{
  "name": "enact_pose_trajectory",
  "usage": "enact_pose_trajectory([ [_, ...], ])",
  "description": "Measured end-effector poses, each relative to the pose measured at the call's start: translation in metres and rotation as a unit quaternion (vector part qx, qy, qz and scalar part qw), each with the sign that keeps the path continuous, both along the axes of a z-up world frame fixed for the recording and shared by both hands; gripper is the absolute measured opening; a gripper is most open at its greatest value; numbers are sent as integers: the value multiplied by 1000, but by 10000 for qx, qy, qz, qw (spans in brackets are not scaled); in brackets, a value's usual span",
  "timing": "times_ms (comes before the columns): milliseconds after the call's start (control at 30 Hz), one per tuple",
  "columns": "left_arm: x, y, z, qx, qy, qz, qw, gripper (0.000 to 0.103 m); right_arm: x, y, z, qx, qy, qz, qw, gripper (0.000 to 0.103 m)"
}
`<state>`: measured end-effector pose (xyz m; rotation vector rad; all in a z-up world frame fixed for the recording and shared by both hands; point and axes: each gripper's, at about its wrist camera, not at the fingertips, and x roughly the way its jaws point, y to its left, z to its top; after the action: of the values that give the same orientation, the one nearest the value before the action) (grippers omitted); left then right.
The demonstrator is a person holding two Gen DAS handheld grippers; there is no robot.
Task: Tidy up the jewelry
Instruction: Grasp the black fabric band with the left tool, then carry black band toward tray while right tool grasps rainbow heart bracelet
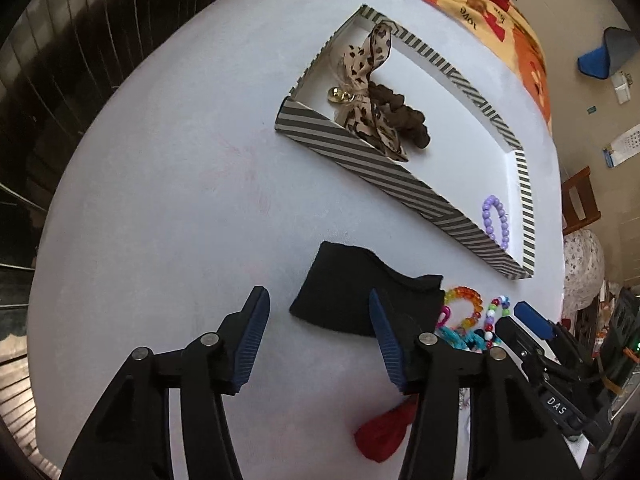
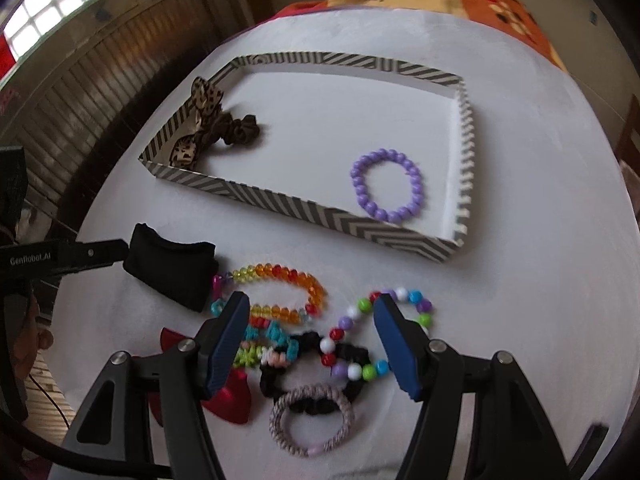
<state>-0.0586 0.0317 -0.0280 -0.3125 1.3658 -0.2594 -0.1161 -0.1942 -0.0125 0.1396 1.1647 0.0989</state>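
My left gripper [image 1: 318, 304] is open above the left end of a folded black cloth [image 1: 360, 280], pads not pressing it. A striped tray [image 1: 352, 160] holds a leopard bow [image 1: 368, 64], a brown scrunchie [image 1: 404, 116] and a purple bead bracelet [image 2: 386, 186]. My right gripper [image 2: 312, 304] is open over a loose pile on the table. In the pile are a rainbow bracelet [image 2: 280, 276], a multicolour bead bracelet [image 2: 360, 344], a black scrunchie [image 2: 280, 380], a grey-pink hair tie [image 2: 312, 420] and a red cloth piece [image 2: 232, 400]. Nothing is gripped.
The round white table [image 1: 160, 200] drops off at the left and near edges. An orange patterned blanket [image 1: 500, 12] lies beyond the tray. A wooden chair [image 1: 580, 200] stands to the right. A hand [image 2: 40, 340] shows at the left edge of the right wrist view.
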Motion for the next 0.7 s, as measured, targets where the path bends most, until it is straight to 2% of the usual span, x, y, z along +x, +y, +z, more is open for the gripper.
enact_pose_trajectory([
  [67, 2, -3, -4, -5, 143, -98, 9998, 32, 7, 1, -7, -31, 75, 103, 9999, 67],
  [200, 5, -11, -10, 117, 232, -150, 9995, 32, 16, 4, -16, -149, 126, 335, 9992, 59],
  [367, 6, -17, -9, 256, 153, -191, 9994, 32, 23, 13, -30, -391, 266, 734, 9962, 42],
  [400, 6, -17, -9, 257, 125, -185, 9994, 30, 23, 15, -30, -494, 173, 811, 9953, 40],
  [433, 6, -18, -9, 261, 87, -200, 9994, 18, 24, 18, -30, -579, 141, 887, 9943, 31],
  [533, 6, -21, -8, 374, 15, -266, 9989, 0, 25, 21, -29, -671, 90, 1028, 9924, 12],
  [633, 8, -22, 1, 262, -53, -293, 9992, 0, 25, 19, -22, -505, 12, 999, 9937, 10],
  [700, 8, -20, 11, 251, -201, -305, 9990, 0, 22, 17, -6, -358, -140, 954, 9947, 10],
])
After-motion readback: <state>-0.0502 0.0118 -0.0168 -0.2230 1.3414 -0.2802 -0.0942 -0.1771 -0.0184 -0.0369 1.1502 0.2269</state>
